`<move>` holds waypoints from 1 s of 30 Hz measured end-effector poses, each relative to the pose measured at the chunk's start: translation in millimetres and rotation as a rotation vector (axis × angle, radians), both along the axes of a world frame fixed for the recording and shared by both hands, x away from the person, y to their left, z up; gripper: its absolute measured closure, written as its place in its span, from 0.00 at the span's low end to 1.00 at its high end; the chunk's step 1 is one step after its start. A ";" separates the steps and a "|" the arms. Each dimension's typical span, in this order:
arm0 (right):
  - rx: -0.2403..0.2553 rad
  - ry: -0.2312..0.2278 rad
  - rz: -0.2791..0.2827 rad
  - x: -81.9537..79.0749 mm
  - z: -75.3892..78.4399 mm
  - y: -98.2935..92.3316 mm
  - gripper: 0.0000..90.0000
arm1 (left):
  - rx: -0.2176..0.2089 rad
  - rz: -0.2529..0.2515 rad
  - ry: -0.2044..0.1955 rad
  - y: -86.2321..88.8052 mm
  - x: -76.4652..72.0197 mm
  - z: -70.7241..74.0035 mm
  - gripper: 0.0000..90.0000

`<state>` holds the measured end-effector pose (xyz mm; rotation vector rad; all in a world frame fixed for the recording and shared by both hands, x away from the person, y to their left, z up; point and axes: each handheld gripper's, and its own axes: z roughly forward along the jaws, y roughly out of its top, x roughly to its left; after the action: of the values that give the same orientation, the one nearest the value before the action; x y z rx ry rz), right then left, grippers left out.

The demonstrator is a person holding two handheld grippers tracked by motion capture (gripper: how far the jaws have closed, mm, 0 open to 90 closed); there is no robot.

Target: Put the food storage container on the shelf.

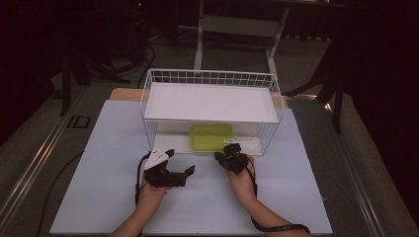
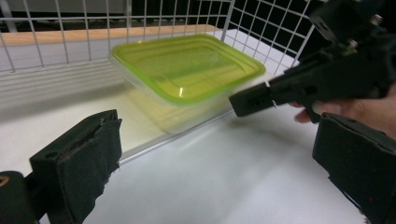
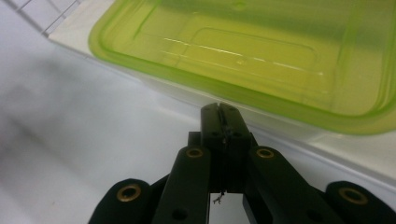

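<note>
A clear container with a lime-green lid (image 1: 211,136) (image 2: 187,65) (image 3: 261,51) lies flat in the lower level of a white wire basket (image 1: 210,77) (image 2: 261,28), near its open front. My right gripper (image 1: 229,149) (image 3: 220,112) (image 2: 250,101) is shut with nothing between its jaws. Its tip sits just in front of the container's near wall, under the lid's rim; I cannot tell whether it touches. My left gripper (image 1: 179,162) (image 2: 215,154) stands open and empty over the table, to the left of the right gripper and a little short of the basket.
A white board (image 1: 207,101) covers the basket's top like a shelf above the container. The basket stands at the back of a white tabletop (image 1: 99,187). Dark floor, cables and a table frame (image 1: 237,24) lie beyond.
</note>
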<state>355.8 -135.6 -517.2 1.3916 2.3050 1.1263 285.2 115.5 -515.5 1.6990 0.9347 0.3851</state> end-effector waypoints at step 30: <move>0.038 -0.035 -0.064 47.8 -2.9 19.3 1.00 | 0.039 -0.012 -0.032 1.1 -1.6 4.2 0.02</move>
<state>403.6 -116.2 -520.0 1.4371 2.2097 1.1712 283.6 116.6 -511.2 1.7280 0.8985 0.4233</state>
